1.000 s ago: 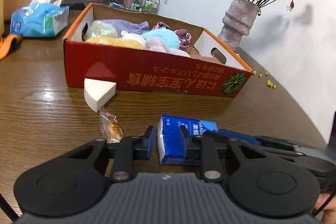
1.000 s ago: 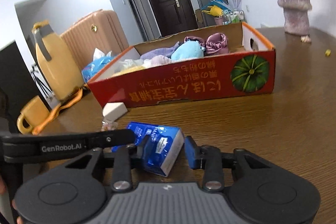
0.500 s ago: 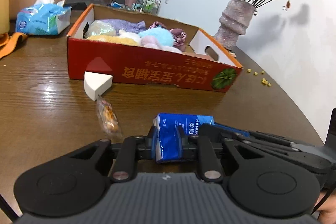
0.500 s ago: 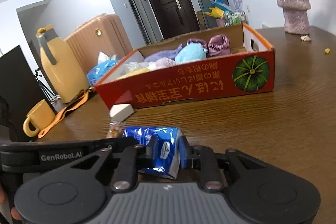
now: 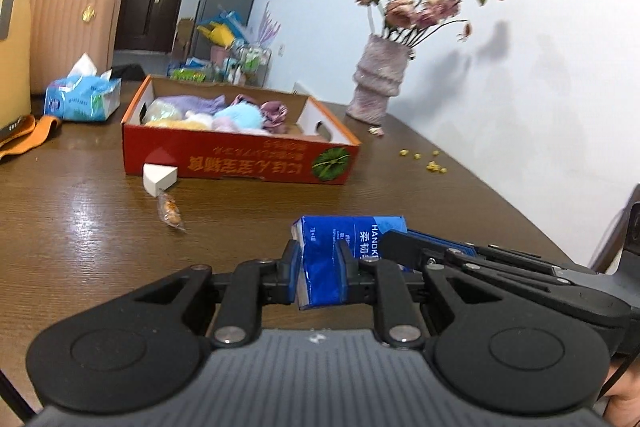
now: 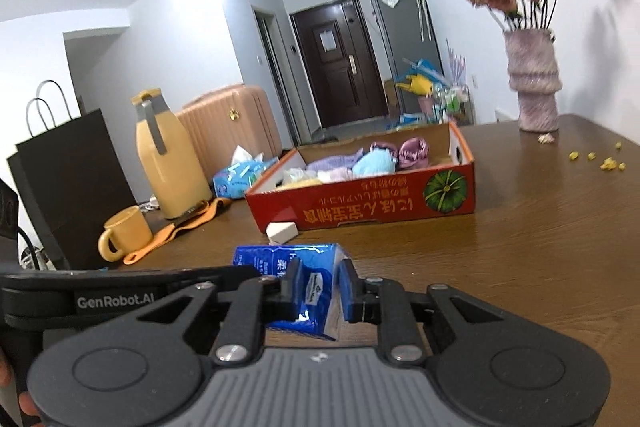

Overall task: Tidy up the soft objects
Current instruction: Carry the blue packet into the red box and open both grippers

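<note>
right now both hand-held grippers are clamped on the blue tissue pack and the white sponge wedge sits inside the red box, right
Not quite: the white sponge wedge sits on the table against the red box's front, as the left wrist view shows. Both hand-held grippers do clamp the blue tissue pack.

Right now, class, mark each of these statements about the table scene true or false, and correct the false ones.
1. Both grippers grip the blue tissue pack. True: left gripper and right gripper each clamp an end.
2. The red box holds nothing. False: soft items lie inside.
3. The white sponge wedge lies inside the box. False: it sits on the table, against the box front.
4. The vase holds flowers. True.
</note>
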Demonstrator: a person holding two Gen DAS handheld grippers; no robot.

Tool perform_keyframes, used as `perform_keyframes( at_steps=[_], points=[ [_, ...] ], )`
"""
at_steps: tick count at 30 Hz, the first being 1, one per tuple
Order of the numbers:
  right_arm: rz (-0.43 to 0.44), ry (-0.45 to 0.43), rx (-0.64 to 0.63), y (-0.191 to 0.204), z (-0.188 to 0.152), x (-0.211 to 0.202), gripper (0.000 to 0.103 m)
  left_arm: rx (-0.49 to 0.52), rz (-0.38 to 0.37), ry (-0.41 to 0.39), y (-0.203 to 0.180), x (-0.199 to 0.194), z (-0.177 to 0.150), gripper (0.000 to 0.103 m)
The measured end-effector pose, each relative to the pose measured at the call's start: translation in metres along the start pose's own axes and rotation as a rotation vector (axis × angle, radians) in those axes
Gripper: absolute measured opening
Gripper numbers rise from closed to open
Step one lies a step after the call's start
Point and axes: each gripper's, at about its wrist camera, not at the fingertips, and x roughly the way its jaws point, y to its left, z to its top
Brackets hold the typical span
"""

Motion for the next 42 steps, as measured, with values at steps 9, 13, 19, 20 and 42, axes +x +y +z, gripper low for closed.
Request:
perform_keyframes(
  at_steps=[9, 13, 19, 20, 42],
  points=[
    [-0.005, -0.072, -0.006, -0.003, 0.001, -0.035, 0.018, 0.039, -0.016, -0.041, -0.025, -0.012, 0.006, 0.018],
    [-0.015, -0.098, -0.021, -0.011, 0.018, -0.030, 0.018, 0.030, -0.035, -0.046, -0.026, 0.005, 0.031, 0.018],
    [-0.032, -0.137, -0.087, -0.038, 0.093, 0.016, 0.018, 0.066, -0.037, -0.106, -0.025, 0.061, 0.111, 0.018],
    [-0.030, -0.137, -0.094, -0.044, 0.108, 0.028, 0.018, 0.073, -0.035, -0.110, -0.023, 0.076, 0.129, 0.018],
    [-0.199, 0.391, -0.163, -0.151, 0.172, 0.355, 0.002, 0.018, 0.033, 0.254, 0.075, 0.351, 0.181, 0.014]
  ],
)
